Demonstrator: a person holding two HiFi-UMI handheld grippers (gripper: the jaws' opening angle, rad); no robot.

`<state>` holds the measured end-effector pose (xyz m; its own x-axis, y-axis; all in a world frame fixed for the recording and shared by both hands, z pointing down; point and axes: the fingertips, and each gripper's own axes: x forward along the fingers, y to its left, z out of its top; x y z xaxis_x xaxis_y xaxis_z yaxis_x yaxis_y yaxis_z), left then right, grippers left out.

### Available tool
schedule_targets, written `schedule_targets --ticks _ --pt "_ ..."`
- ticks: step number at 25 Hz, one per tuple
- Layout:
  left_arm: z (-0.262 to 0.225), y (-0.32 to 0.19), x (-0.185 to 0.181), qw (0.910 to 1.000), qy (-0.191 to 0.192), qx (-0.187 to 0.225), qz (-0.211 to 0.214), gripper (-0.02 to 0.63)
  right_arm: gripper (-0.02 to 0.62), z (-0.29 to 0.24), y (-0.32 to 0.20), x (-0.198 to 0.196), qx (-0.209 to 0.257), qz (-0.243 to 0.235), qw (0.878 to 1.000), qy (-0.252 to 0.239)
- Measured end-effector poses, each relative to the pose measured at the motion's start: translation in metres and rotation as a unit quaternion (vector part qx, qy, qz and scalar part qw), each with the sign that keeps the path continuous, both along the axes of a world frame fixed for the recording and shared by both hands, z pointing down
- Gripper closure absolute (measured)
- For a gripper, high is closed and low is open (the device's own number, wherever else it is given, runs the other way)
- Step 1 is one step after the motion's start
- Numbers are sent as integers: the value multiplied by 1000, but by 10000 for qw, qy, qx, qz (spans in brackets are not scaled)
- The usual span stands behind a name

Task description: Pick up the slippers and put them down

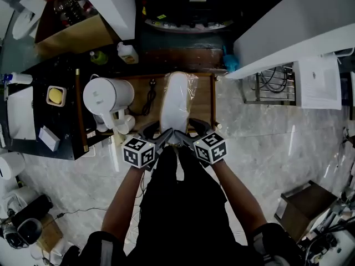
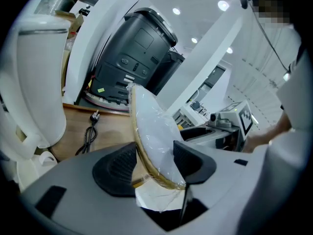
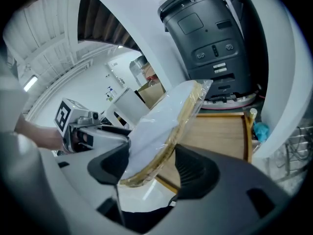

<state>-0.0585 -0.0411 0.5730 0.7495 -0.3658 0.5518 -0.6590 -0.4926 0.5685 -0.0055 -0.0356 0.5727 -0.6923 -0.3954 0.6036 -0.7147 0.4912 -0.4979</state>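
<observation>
A pair of white slippers (image 1: 177,101) with tan soles, wrapped in clear plastic, hangs over the wooden table (image 1: 203,101). It points away from me. Both grippers hold its near end. My left gripper (image 1: 166,136) is shut on the near left edge and my right gripper (image 1: 186,138) on the near right edge. In the left gripper view the slippers (image 2: 151,131) stand on edge between the jaws of the left gripper (image 2: 154,168). The right gripper view shows the slippers (image 3: 161,126) tilted between the pads of the right gripper (image 3: 151,170).
A white kettle (image 1: 108,96) and a coiled black power cord (image 1: 148,96) are on the table's left part. A black machine (image 1: 188,10) stands behind the table. A black counter (image 1: 33,143) with small items is at the left. Marble floor (image 1: 260,143) lies to the right.
</observation>
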Motion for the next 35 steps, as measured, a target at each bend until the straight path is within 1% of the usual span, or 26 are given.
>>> schedule_targets --ticks 3,7,15,31,35 --pt "-19 4 1 9999 8 122 -50 368 295 -18 5 2 95 33 9999 -64" --pt "-38 9 4 9996 -38 277 -87 368 295 -37 8 4 265 -36 9996 -24" --pt "-70 25 16 9987 52 476 -158 368 295 -69 25 16 480 -19 9988 -104" --pt "-117 43 19 9956 172 867 -313 368 295 -115 42 21 907 -77 9951 -379" --pt "-127 47 21 9944 204 980 -323 368 296 -126 45 23 1074 -144 9935 -354"
